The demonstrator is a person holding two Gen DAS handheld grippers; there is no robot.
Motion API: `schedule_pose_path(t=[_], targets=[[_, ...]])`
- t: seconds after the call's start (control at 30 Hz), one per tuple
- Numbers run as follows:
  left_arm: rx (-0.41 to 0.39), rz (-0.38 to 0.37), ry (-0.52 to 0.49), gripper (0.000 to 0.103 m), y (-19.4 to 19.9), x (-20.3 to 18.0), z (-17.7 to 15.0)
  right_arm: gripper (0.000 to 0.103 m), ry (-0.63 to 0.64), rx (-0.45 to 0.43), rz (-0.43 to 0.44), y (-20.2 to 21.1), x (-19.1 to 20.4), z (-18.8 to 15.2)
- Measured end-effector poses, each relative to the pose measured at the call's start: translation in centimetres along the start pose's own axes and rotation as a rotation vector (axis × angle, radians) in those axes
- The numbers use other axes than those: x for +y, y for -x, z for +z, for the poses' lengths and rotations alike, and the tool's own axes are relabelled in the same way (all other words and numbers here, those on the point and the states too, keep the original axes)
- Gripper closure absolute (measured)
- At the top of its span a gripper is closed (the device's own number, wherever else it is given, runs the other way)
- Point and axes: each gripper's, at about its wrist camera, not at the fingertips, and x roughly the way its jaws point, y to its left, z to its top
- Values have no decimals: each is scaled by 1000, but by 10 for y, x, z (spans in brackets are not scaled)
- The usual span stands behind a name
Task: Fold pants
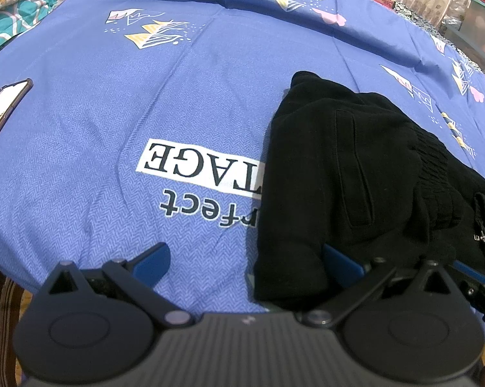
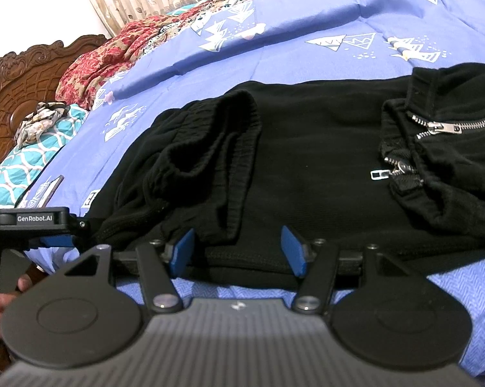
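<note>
Now black pants [image 2: 307, 167] lie just ahead of the open right gripper [image 2: 239, 251], folded edge between its fingers

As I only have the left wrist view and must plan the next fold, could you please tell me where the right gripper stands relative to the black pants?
Observer: The right gripper is at the near edge of the black pants, jaws open, with that edge between its fingers.
Operator: Thank you. Is there any metal on the fabric?
Observer: Yes, silver zippers lie unzipped at the right end of the pants.
Operator: Is there any furniture nearby that I should mind?
Observer: A carved wooden headboard stands at the far left of that view.
</note>
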Motion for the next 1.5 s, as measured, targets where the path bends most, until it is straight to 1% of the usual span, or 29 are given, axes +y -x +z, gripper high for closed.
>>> schedule_pose_path(t=[1.4, 1.43, 1.5], targets=[[-3, -3, -7, 0, 2, 0, 0, 41, 8, 3, -5, 3, 2, 0], [-11, -1, -15, 0, 5, -1, 1, 41, 9, 6, -5, 4, 3, 1], [-72, 8, -61, 2, 17, -5, 2, 41, -6, 2, 6, 9, 2, 3]])
